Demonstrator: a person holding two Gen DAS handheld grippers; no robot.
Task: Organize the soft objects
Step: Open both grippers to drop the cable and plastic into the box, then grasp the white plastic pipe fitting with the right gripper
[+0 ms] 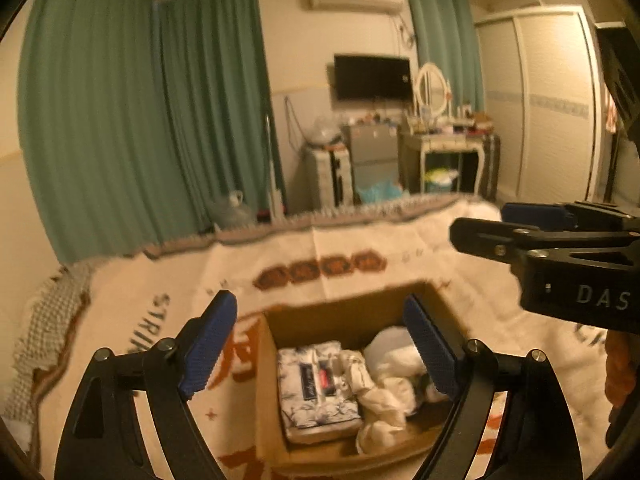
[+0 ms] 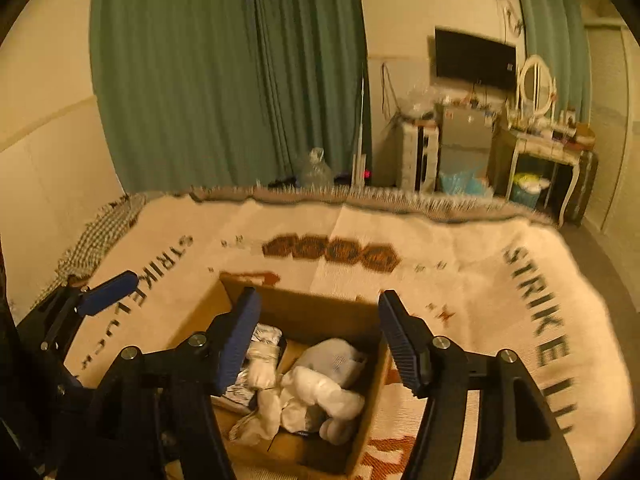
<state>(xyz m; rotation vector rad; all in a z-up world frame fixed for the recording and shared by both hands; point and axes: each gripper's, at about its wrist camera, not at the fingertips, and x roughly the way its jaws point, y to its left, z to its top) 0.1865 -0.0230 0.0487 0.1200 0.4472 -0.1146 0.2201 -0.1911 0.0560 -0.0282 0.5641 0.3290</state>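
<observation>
An open cardboard box point(image 1: 272, 364) point(image 2: 320, 312) sits on a cream blanket spread over the bed. Inside lie a floral tissue pack point(image 1: 316, 388), white soft toys and cloths point(image 1: 384, 396) point(image 2: 316, 392) and a pale pillow-like bag point(image 2: 332, 360). My left gripper point(image 1: 320, 340) is open and empty, hovering above the box. My right gripper point(image 2: 316, 336) is open and empty, above the box too. The right gripper also shows at the right edge of the left wrist view point(image 1: 560, 248). The left gripper's finger point(image 2: 108, 292) shows at the left of the right wrist view.
The cream blanket point(image 1: 360, 240) point(image 2: 480, 280) with "STRIKE" lettering covers the bed. Beyond it are green curtains point(image 1: 140, 120), a water jug point(image 2: 316, 168), a small fridge point(image 2: 464, 140), a dressing table point(image 1: 448, 148) and a wardrobe point(image 1: 552, 100).
</observation>
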